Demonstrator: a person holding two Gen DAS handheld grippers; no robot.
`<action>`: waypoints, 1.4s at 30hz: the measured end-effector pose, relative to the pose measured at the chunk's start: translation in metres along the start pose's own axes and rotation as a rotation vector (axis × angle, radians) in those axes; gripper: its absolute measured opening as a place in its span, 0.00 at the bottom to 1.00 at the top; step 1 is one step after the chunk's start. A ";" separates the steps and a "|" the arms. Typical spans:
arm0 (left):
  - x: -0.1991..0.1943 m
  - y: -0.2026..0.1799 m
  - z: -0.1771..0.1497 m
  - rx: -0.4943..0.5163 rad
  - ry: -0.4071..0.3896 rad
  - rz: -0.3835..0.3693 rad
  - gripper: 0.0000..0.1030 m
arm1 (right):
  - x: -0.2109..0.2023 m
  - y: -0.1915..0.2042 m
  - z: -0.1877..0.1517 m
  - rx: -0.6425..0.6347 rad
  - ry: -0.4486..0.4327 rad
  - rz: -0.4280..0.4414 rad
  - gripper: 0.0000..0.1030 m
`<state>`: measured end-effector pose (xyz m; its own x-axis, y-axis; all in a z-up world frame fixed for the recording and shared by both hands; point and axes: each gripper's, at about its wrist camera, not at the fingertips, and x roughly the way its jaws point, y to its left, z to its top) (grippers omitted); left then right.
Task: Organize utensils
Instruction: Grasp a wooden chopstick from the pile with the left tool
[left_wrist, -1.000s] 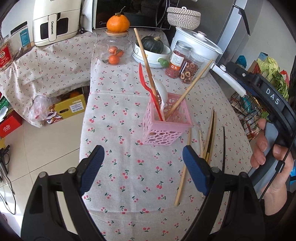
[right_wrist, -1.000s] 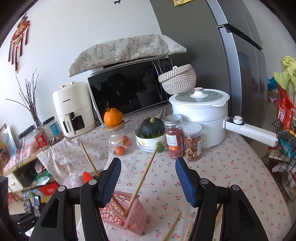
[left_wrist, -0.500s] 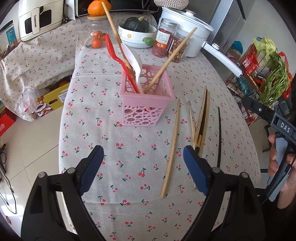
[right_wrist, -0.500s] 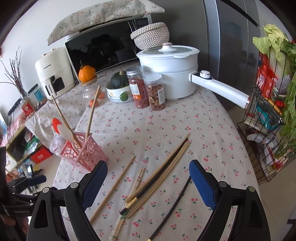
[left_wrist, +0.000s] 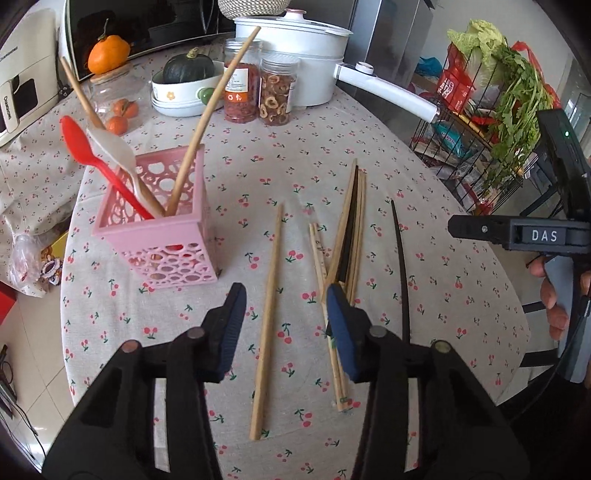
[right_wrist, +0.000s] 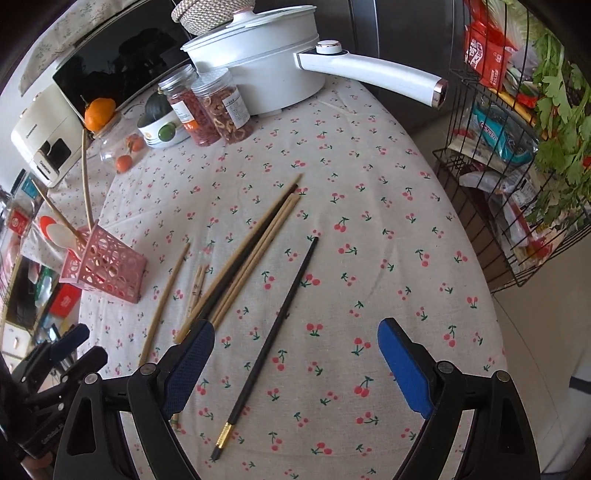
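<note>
We are holding the left tongs (left_wrist: 283, 325) partly open, empty, straddling a wooden chopstick (left_wrist: 269, 312) lying on the table (left_wrist: 461, 295). Our right tongs (right_wrist: 295, 365) are gaping wide, empty, above a black chopstick (right_wrist: 273, 339). The pink basket (left_wrist: 162, 236) is standing left.

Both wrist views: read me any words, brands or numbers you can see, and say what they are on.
"DAS": label on the right gripper.
"tv": orange label on the red-filled jar, partly hidden.
Air fryer brand: too blurred to read.
Rack snack packets: print unreadable.
</note>
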<state>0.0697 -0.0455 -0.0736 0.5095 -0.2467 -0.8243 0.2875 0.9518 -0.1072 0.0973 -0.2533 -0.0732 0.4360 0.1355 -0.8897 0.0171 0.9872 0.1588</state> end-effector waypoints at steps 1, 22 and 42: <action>0.008 -0.003 0.003 0.020 -0.003 0.015 0.39 | -0.001 -0.001 0.001 -0.012 -0.003 -0.011 0.89; 0.096 -0.018 0.023 0.017 0.015 0.127 0.08 | 0.036 -0.022 0.010 -0.140 0.073 -0.142 0.89; -0.013 0.007 -0.001 -0.073 -0.045 -0.072 0.06 | 0.093 0.005 0.023 -0.080 0.114 -0.107 0.90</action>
<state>0.0638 -0.0349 -0.0642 0.5259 -0.3218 -0.7873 0.2657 0.9415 -0.2074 0.1585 -0.2376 -0.1454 0.3304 0.0334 -0.9432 -0.0155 0.9994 0.0300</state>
